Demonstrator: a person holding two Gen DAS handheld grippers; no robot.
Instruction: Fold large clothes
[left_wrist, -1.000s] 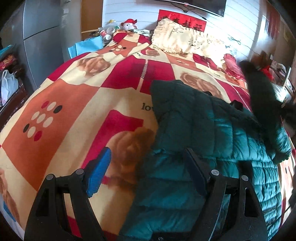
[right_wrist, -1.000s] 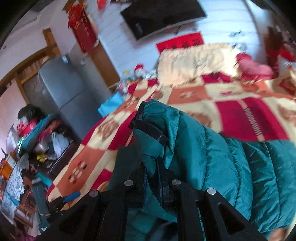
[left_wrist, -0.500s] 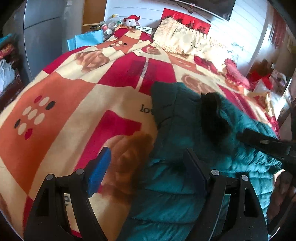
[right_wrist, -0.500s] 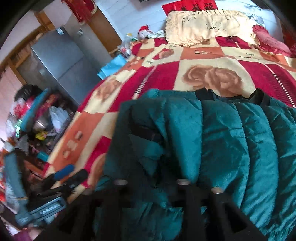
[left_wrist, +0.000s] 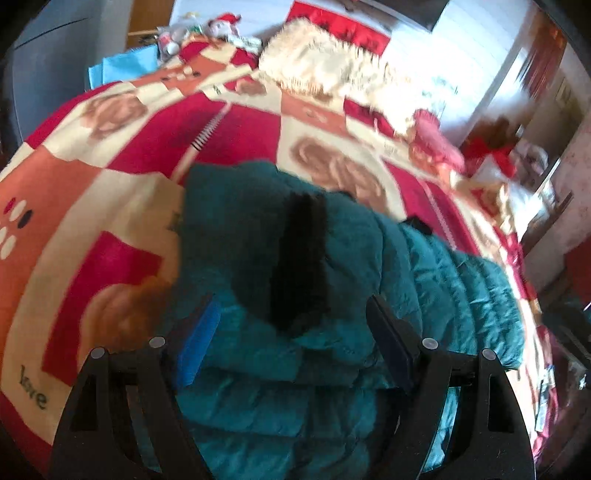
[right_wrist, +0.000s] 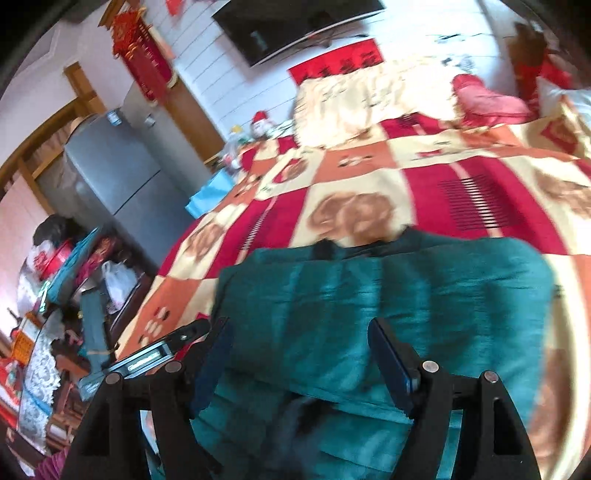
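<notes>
A teal puffer jacket (left_wrist: 388, 258) lies on the patterned bed blanket (left_wrist: 110, 192), with one part folded over so its black fur trim (left_wrist: 299, 258) shows on top. My left gripper (left_wrist: 291, 306) hovers open just above the jacket's near part, its blue pad (left_wrist: 195, 343) clear of the cloth. In the right wrist view the jacket (right_wrist: 406, 288) lies flat and blurred. My right gripper (right_wrist: 299, 326) is above it with jaws opening; the cloth lies under and between the fingers, and the pads do not press on it.
A cream fringed pillow (left_wrist: 325, 70) and a pink cushion (right_wrist: 487, 99) lie at the head of the bed. A grey fridge (right_wrist: 110, 170) and cluttered shelves (right_wrist: 55, 295) stand left of the bed. A TV (right_wrist: 295, 26) hangs on the far wall.
My right gripper was shut on a lifted fold of the jacket; it has let go and drawn back, and the fold lies on the jacket. My left gripper shifted right over the jacket.
</notes>
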